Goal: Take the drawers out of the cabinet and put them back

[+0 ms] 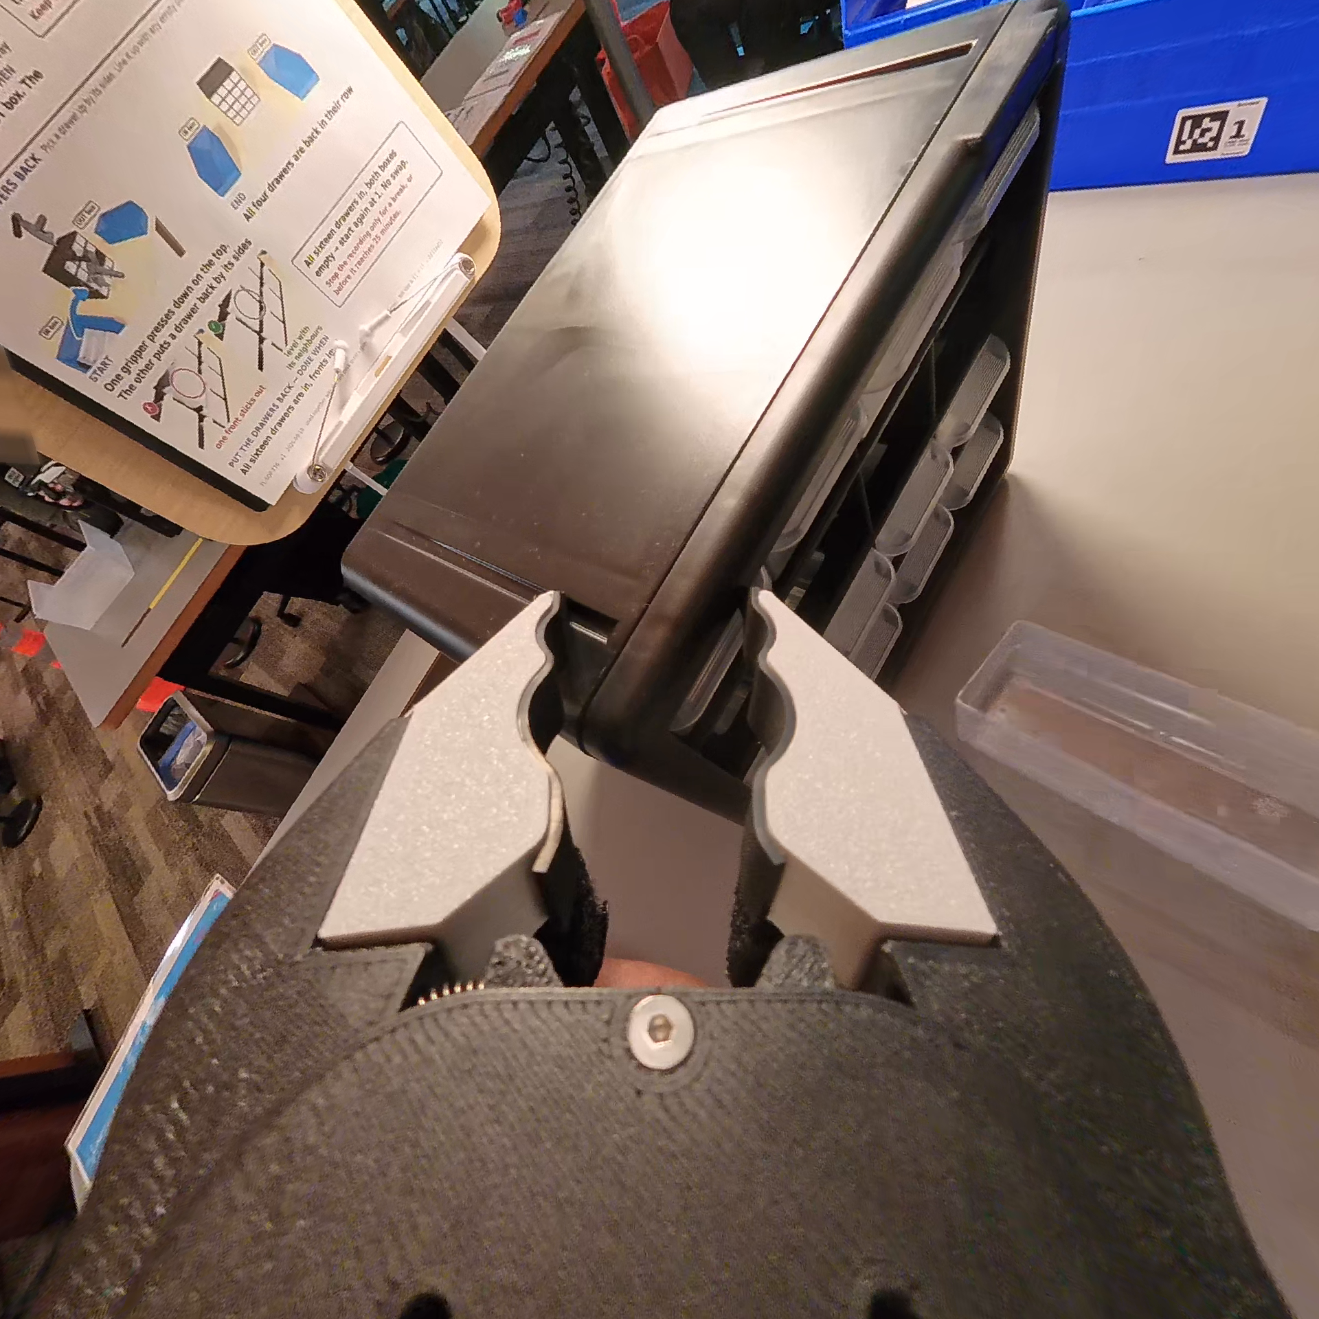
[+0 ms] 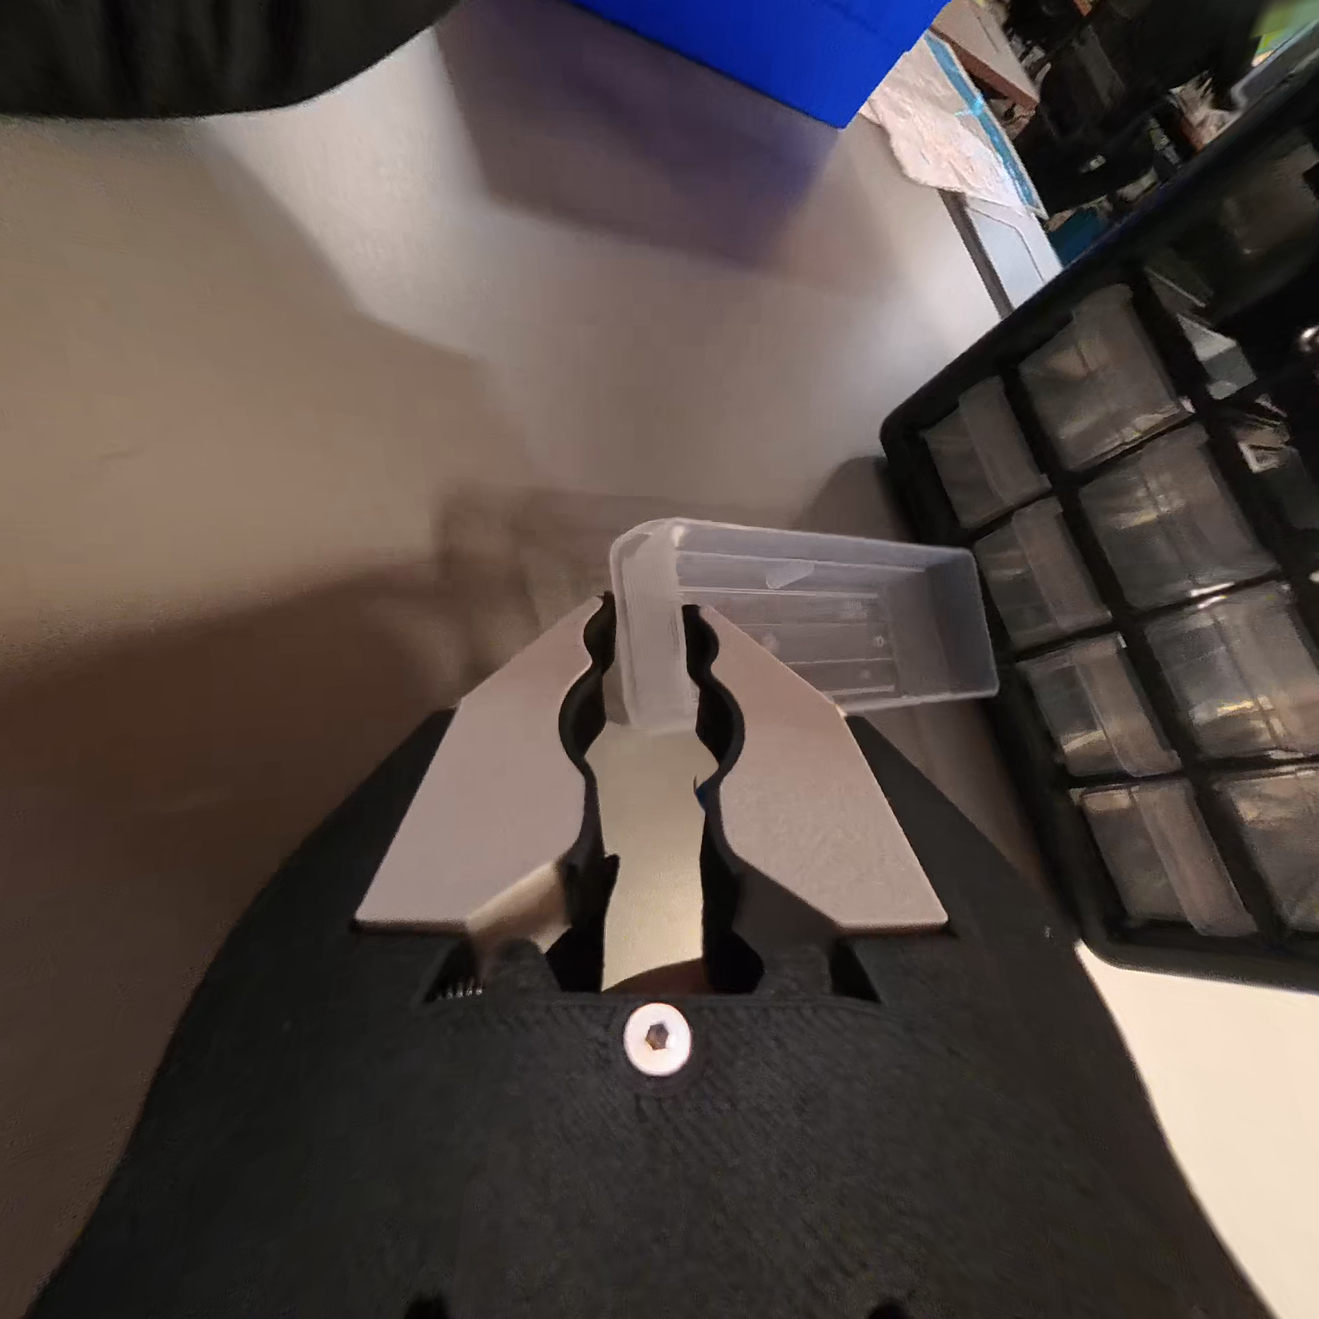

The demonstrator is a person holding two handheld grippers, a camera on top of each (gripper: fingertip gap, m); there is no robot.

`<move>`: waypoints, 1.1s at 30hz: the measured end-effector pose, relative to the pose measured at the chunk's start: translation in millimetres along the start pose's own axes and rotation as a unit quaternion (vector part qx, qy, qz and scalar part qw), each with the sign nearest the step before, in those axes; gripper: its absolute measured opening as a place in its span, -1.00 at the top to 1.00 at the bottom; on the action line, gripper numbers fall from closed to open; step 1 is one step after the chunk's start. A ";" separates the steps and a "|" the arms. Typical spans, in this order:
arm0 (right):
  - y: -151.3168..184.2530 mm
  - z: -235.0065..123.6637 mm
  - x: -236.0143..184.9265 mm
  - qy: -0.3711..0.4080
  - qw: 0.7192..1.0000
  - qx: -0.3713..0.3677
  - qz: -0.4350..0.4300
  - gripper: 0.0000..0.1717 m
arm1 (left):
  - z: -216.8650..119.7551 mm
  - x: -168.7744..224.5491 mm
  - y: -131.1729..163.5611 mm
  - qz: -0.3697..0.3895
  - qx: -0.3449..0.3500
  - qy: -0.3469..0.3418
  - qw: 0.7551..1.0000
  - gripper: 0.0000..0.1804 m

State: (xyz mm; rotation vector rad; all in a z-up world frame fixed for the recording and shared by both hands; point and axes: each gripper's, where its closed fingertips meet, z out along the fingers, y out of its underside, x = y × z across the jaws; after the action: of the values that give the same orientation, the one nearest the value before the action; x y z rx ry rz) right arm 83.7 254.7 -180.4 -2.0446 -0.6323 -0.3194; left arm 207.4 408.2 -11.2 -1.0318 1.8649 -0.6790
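The black cabinet (image 1: 678, 357) stands on the pale table (image 1: 1156, 371), with clear drawers in its front slots. My left gripper (image 1: 657, 607) is open and straddles the cabinet's top front edge at its near corner, with one finger (image 1: 499, 714) over the top and the other in front of the drawer faces. My right gripper (image 2: 646, 614) is shut on the front tab of a clear empty drawer (image 2: 821, 621) and holds it above the table, just left of the cabinet's front (image 2: 1142, 571). A blurred clear drawer (image 1: 1142, 749) shows at the right of the left wrist view.
A blue bin (image 1: 1178, 71) stands behind the cabinet and also shows in the right wrist view (image 2: 749, 43). An instruction board (image 1: 214, 214) stands to the left beyond the table edge. A dark sleeve (image 2: 178, 50) crosses the top left. The floor lies below on the left.
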 end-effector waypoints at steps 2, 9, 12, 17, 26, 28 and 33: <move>-7.5 -13.0 5.9 -0.003 0.999 0.026 0.030 0.76 | 0.0 0.1 -0.1 0.000 0.000 0.000 1.000 0.46; -30.2 -114.9 65.4 0.021 0.957 0.174 0.232 0.78 | 0.0 0.1 -0.1 0.000 0.000 0.000 1.000 0.46; -13.3 -178.3 110.0 0.103 0.928 0.203 0.294 0.78 | 0.0 0.2 -0.2 -0.001 0.000 0.000 1.000 0.46; 57.6 -290.6 178.0 0.278 0.875 0.158 0.364 0.78 | 0.1 0.3 -0.3 0.000 -0.001 -0.001 1.000 0.46; 223.3 -318.2 191.6 0.344 0.822 -0.028 0.453 0.78 | 0.1 0.4 -0.2 0.000 -0.002 -0.004 1.000 0.46; 246.4 -308.1 188.9 0.349 0.825 -0.084 0.437 0.78 | 0.1 0.3 -0.1 -0.001 -0.001 -0.004 1.000 0.46; 275.4 -283.4 190.7 0.339 0.835 -0.160 0.402 0.77 | 0.0 0.2 0.0 -0.001 0.001 -0.002 1.000 0.46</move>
State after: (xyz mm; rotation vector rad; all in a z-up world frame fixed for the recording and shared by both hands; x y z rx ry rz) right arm 401.9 -44.9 -141.2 -2.1053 0.7601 -0.6173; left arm 207.4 408.1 -11.3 -1.0340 1.8601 -0.6794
